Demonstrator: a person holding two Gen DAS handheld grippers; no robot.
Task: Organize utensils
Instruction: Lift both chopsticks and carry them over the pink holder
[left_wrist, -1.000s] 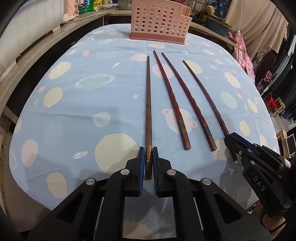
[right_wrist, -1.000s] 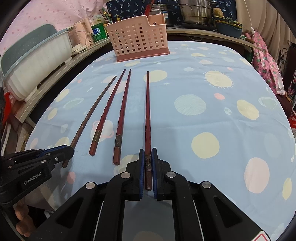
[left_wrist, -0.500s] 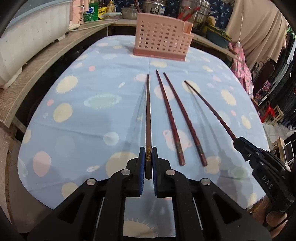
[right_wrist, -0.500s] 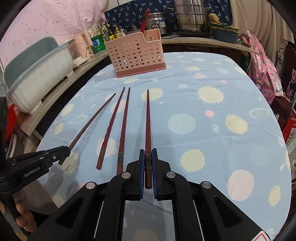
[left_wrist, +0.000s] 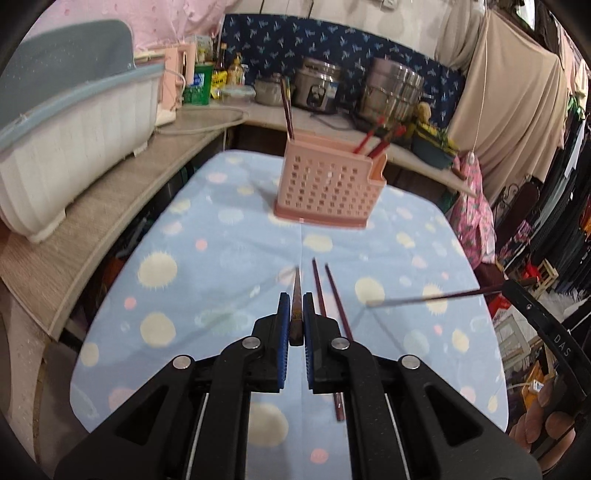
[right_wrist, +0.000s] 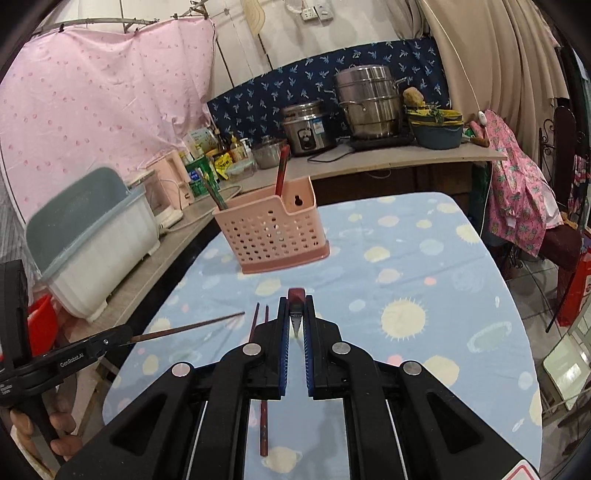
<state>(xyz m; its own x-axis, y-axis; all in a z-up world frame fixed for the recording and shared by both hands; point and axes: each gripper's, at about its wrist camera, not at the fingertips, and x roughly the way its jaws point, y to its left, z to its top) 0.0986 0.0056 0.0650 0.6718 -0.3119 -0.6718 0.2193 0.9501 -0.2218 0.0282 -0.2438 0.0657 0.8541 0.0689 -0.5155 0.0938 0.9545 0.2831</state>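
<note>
Chopstick (left_wrist: 296, 306) clamped between left gripper (left_wrist: 295, 321) fingers (left_wrist: 283, 317).

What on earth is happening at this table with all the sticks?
A person is tidying chopsticks with handheld tongs. The left tongs and the right tongs each grip one chopstick, lifted off the table. Two more chopsticks lie on the spotted cloth. Ahead stands the pink holder, already holding a few.

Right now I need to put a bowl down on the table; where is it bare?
Bare: the blue spotted tablecloth right of the pink perforated plastic caddy. Crowded: its left, where two dark red wooden chopsticks lie.
</note>
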